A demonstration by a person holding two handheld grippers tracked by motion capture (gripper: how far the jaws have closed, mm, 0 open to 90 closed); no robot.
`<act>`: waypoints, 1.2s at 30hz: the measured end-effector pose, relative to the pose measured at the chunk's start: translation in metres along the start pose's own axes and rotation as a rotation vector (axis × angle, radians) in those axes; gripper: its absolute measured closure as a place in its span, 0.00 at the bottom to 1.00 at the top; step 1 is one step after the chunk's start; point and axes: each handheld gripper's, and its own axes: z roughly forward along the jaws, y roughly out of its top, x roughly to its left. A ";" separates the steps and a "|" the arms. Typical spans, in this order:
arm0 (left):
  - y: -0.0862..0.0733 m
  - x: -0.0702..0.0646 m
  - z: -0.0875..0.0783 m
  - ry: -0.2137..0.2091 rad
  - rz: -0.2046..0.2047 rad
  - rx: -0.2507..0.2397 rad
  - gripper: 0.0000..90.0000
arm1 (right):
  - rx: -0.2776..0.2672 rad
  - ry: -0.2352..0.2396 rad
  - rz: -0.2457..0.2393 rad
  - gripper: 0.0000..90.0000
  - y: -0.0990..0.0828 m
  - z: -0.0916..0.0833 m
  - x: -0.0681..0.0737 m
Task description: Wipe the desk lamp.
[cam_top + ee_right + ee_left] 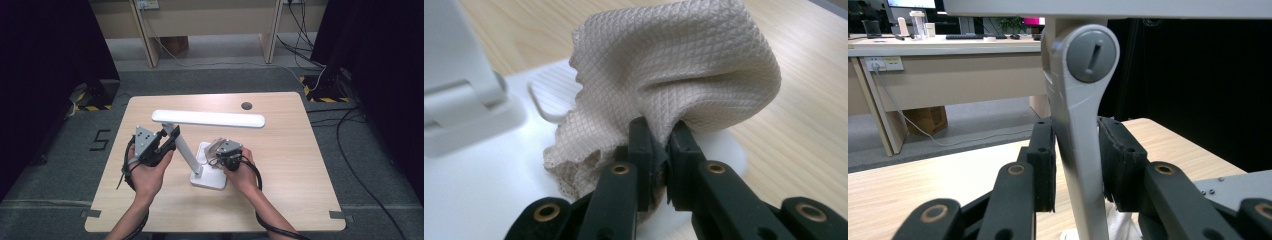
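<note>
- Evidently the work in hand was wiping a white desk lamp (200, 150) that stood at the middle of the bench (280, 200) in the high view, its square base (210, 179) just below centre and its long light bar (208, 118) stretched across the upper middle.
- At centre left of the high view, the left tongs (167, 141) were clenched on the lamp's sloping arm (1078, 165); in the left gripper view both black pads (1045, 165) pressed its sides, just under the grey hinge cap (1091, 54) at upper centre.
- Just right of centre in the high view, the right tongs (220, 152) sat over the base, pinched shut on a bunched beige cloth (674, 70); in the right gripper view the fabric bulged above the jaws at the frame's centre and hung down onto the white base plate (484, 190) at lower left.
- I judged the cloth soft, light and limp: gripping a gathered fold, as shown, looked sensible, since a loose corner would probably slip free.
- I judged the lamp stiff, smooth and rather slippery, with hinges that could swing under pressure; holding the arm below the hinge seemed the steadiest place, while the thin light bar looked the part most easily strained.
</note>
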 end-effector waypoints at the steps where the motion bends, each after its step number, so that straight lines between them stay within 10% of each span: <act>1: 0.000 0.000 0.000 0.000 0.000 0.001 0.76 | 0.003 -0.008 -0.004 0.93 -0.002 -0.001 -0.003; 12: -0.003 -0.002 -0.001 -0.007 -0.004 0.004 0.76 | 0.025 -0.088 0.044 0.93 -0.010 -0.013 -0.033; 24: -0.004 -0.005 -0.007 -0.027 -0.002 0.009 0.75 | -0.061 -0.007 -0.001 0.93 0.044 0.011 -0.005; 36: -0.006 -0.010 -0.013 -0.044 -0.003 0.005 0.74 | -0.043 0.056 -0.007 0.93 0.060 0.044 0.010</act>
